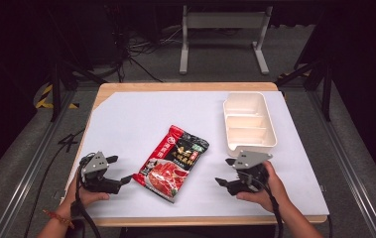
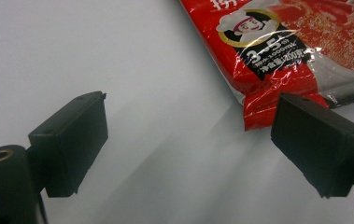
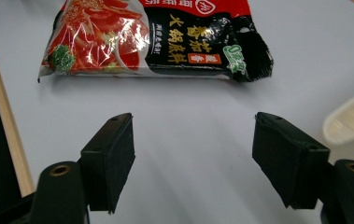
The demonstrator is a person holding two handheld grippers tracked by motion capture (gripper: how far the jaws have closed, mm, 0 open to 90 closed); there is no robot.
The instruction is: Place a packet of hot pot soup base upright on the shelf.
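A red and black food packet (image 1: 172,162) lies flat on the white sheet at the table's middle front. My left gripper (image 1: 118,171) rests just left of its near left corner, jaws open and empty; in the left gripper view the packet's red corner (image 2: 277,60) reaches almost to the right-hand jaw. My right gripper (image 1: 223,172) stands open and empty a short way right of the packet. The right gripper view looks across bare sheet at the packet (image 3: 156,37), which lies some way beyond the jaws.
A white three-compartment tray (image 1: 249,120) sits empty at the back right, and its rim (image 3: 352,116) shows at the right in the right gripper view. The white sheet (image 1: 136,114) covers most of the wooden table. The table's front edge (image 1: 200,220) lies close behind both hands.
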